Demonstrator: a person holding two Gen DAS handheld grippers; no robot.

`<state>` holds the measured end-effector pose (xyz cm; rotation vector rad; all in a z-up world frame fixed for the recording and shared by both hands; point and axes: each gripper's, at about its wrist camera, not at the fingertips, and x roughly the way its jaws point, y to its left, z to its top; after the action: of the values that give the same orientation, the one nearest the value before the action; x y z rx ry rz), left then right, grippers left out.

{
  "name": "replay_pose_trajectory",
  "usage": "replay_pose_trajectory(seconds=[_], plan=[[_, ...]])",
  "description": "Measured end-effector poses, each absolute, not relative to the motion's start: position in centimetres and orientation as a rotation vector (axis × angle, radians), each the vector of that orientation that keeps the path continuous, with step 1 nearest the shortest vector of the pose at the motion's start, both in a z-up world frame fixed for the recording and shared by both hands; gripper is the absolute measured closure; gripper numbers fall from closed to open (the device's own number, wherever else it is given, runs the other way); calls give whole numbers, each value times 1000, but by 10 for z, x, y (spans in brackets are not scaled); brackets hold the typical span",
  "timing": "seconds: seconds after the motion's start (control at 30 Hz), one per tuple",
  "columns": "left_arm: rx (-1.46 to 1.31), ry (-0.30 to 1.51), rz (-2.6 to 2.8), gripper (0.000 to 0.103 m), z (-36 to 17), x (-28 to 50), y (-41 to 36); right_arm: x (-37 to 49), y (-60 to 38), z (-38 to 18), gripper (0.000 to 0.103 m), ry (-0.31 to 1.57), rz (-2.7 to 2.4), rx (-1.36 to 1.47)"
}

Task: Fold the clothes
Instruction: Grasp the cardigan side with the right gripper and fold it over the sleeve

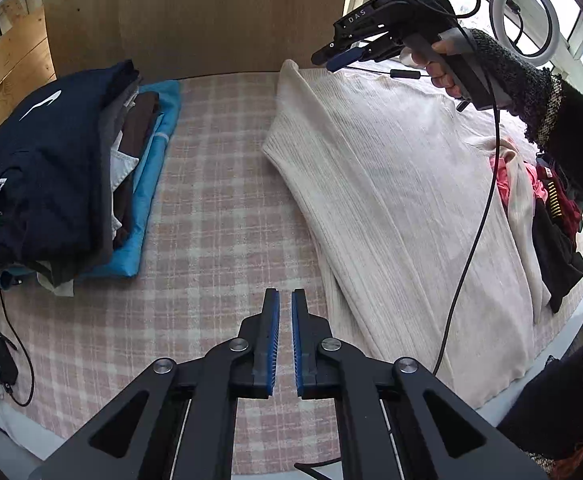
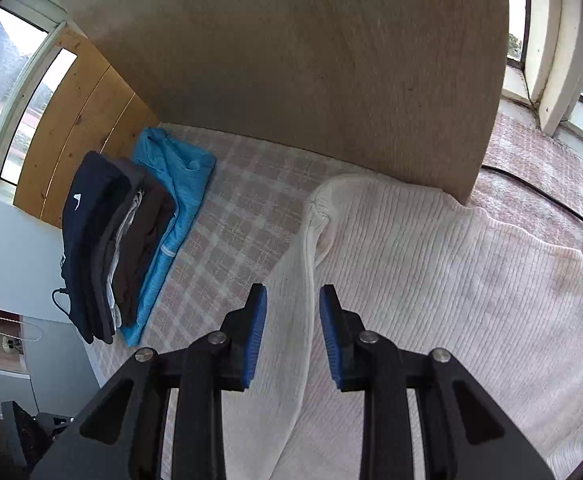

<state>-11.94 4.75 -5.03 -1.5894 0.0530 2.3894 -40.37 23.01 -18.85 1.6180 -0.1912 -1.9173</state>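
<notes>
While the cream ribbed sweater lies spread over the right half of the pink checked cloth, with one sleeve folded in along its left edge, both tongs hang above it holding nothing. The left tongs hover over bare checked cloth just beside the sweater's near edge, their blue pads only a narrow slit apart. The right tongs stand wider open, straddling the folded sleeve from above without touching it. Off to the left sits a stack of folded clothes, navy on top, blue at the bottom. A heap of unfolded garments lies at the sweater's right side
</notes>
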Motion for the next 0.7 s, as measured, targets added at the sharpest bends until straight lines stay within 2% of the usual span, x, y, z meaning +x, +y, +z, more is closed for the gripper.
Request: replay_pose_trajectory(seconds=[0.07,0.17,0.2,0.23,0.27,0.43,0.63,0.7], plan=[[-1581,44,2374,97,-60,-146,48,-413,218,-203,76,-181,-1885,1660],[-1561,47,2332,97,-74,-171,48,-418,197,-229,76,-28,-1879,1730],[-1564,59,2314,97,-80,-178,49,-417,198,-233,77,-29,-1845,1725],[-1570,68,2298,97,-85,-184,51,-415,199,-236,90,-29,-1814,1720],[-1577,75,2282,97,-90,-190,52,-413,203,-235,98,-29,-1806,1712],[-1573,65,2197,97,-112,-205,58,-416,238,-227,99,-108,-1823,1692],[-1525,77,2149,97,-119,-224,79,-419,250,-230,99,-99,-1825,1725],[-1513,77,2138,94,-119,-232,88,-420,247,-233,99,-104,-1813,1737]])
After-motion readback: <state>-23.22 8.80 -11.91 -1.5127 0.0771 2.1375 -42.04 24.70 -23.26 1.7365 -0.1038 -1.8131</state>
